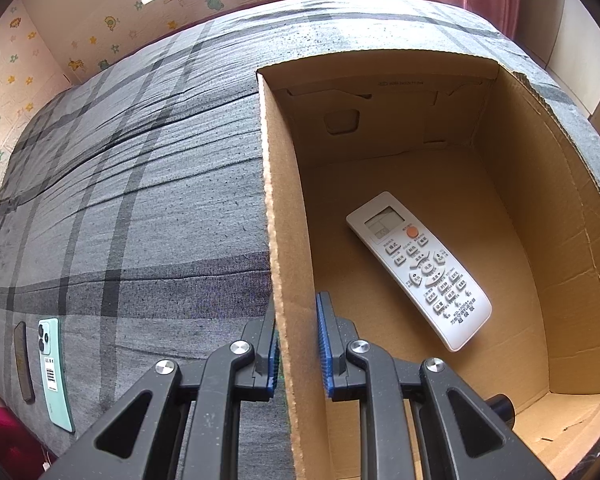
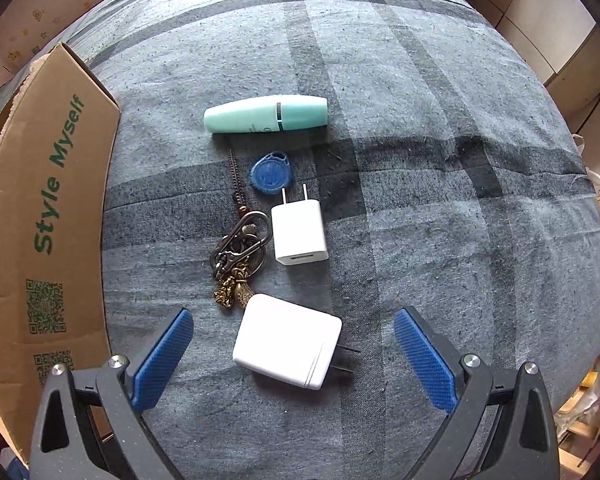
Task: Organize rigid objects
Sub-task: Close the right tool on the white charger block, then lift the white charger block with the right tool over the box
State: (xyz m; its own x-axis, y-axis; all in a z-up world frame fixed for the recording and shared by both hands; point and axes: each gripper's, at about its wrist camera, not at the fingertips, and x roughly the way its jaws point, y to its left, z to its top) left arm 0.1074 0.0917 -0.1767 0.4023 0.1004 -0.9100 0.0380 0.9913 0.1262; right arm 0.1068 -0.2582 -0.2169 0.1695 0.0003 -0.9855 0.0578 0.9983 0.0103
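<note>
A: How far along is the tidying?

B: One white remote [image 1: 418, 268] lies in the cardboard box [image 1: 284, 216], whose wall the left gripper [image 1: 298, 354] pinches. The right gripper [image 2: 294, 354] hangs spread wide over the large charger [image 2: 286, 340]. At its twelve o'clock: small charger [image 2: 299, 232], keys [image 2: 240, 256], blue fob [image 2: 270, 172], mint tube [image 2: 266, 114].

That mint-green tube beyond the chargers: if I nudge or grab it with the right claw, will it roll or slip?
Probably both. The mint-green tube lies on its side and looks round and tapered, so a nudge across its length may roll it, though the soft plaid bedcover should slow it. Its smooth, glossy shell could slide between the pads; gripping its wider middle seems safest.
</note>
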